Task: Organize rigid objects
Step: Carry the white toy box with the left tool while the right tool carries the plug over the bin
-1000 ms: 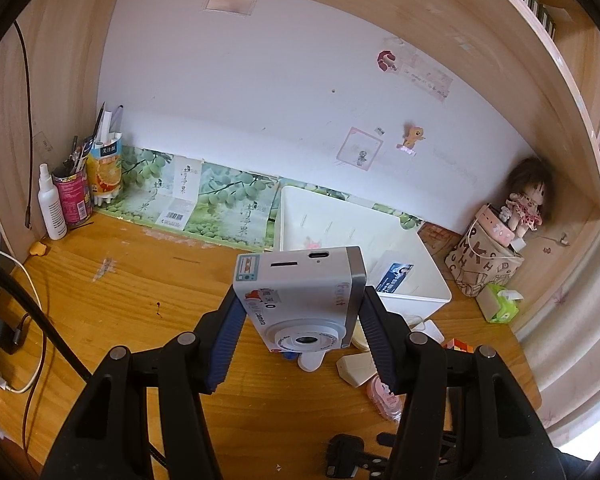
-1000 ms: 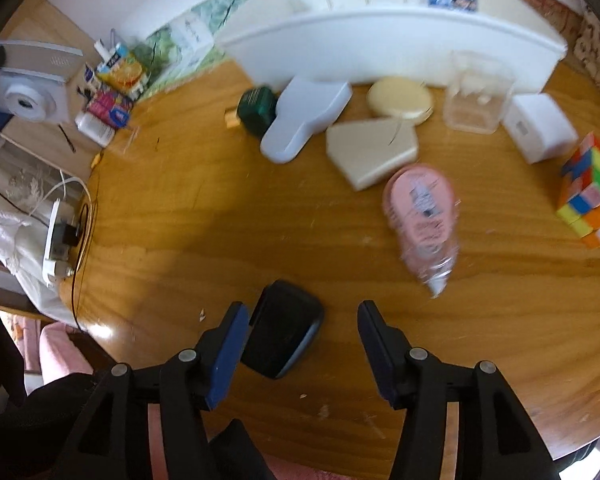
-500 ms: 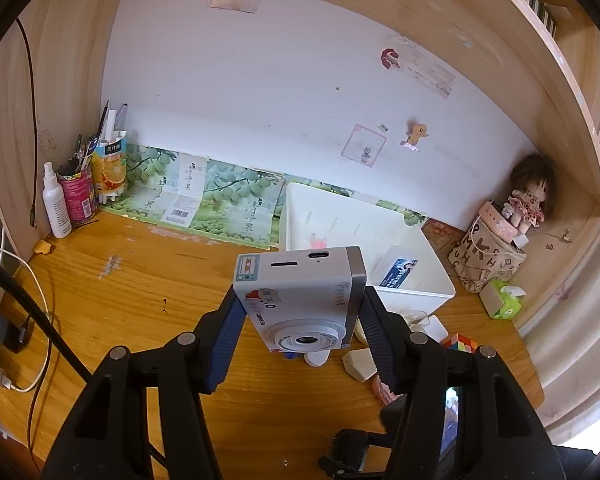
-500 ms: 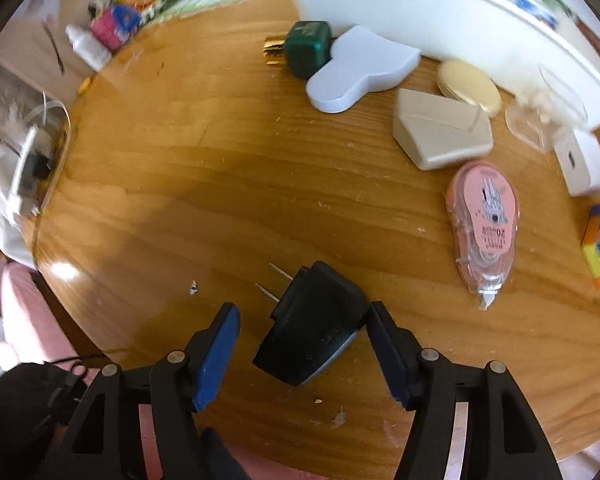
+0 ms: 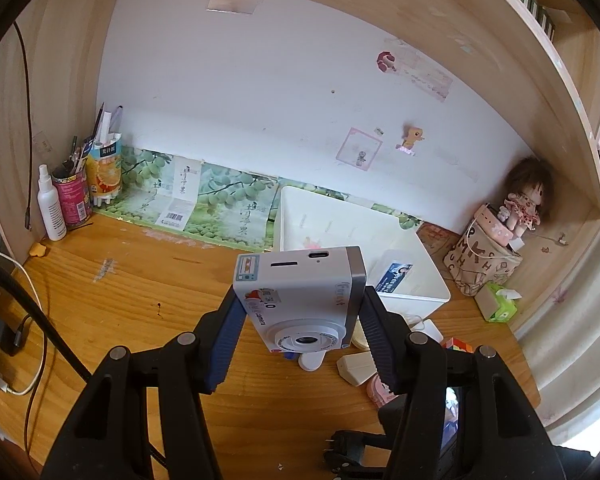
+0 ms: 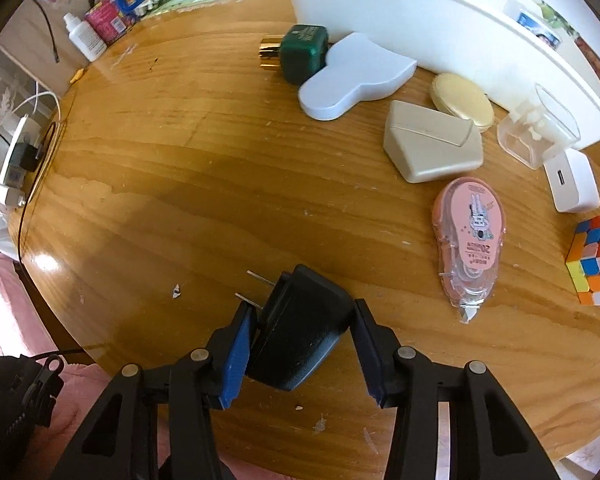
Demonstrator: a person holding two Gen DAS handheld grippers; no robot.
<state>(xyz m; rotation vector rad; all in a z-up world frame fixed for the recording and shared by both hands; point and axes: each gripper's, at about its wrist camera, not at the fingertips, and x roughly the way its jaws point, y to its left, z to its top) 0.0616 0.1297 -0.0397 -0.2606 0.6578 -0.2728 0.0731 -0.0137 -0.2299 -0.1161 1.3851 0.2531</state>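
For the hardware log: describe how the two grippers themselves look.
Both look alike. The left gripper and right gripper have matte black linkage arms with silver round pivot screws, and ribbed blue fingers. No markings or sleeves are visible.

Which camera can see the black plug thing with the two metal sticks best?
The right wrist view: the black plug sits large between the right gripper fingers, both prongs showing. The left wrist view only catches it small at the bottom edge.
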